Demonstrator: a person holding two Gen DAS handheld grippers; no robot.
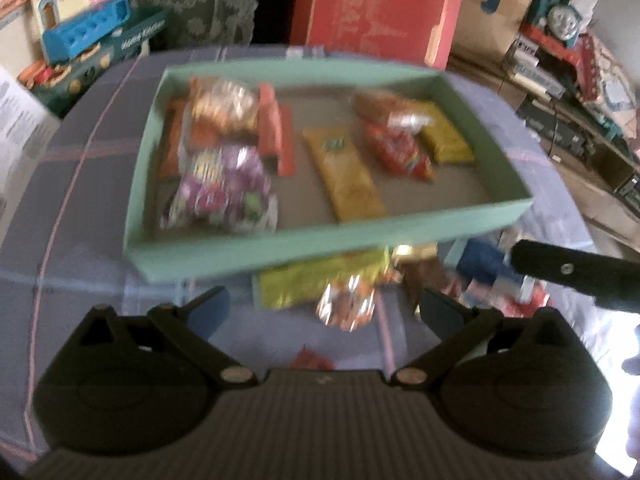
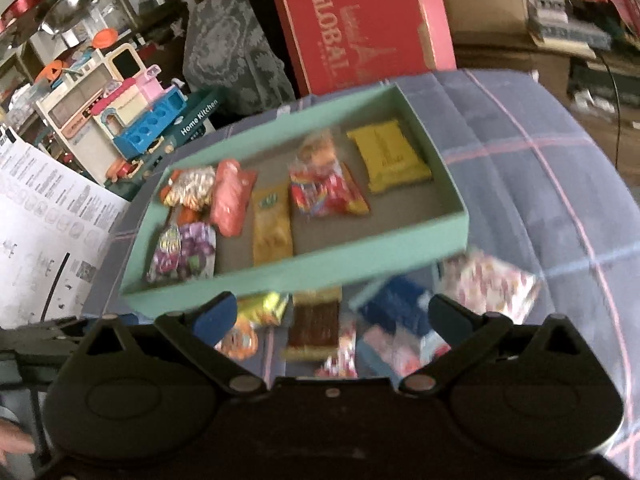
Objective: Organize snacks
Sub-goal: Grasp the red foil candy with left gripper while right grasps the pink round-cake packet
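Note:
A teal box [image 1: 248,252] [image 2: 280,272] on a blue plaid cloth holds several snack packets: a purple candy bag [image 1: 224,192] [image 2: 184,252], a yellow bar [image 1: 344,176] [image 2: 272,228], a red packet [image 1: 400,150] [image 2: 324,192] and a yellow pack [image 1: 444,136] [image 2: 388,156]. Loose snacks lie in front of the box: a yellow-green packet [image 1: 316,280], a foil candy [image 1: 344,308], a brown bar [image 2: 314,328], a blue packet [image 2: 396,308] and a white patterned packet [image 2: 488,284]. My left gripper [image 1: 324,308] is open and empty above the loose snacks. My right gripper [image 2: 328,316] is open and empty above them too.
The right gripper's finger [image 1: 576,276] reaches in at the right of the left wrist view. A red box [image 2: 360,28] stands behind the table. Toys [image 1: 80,28] and a printed sheet [image 2: 40,216] are at the left. A toy train [image 1: 560,20] and clutter are at the right.

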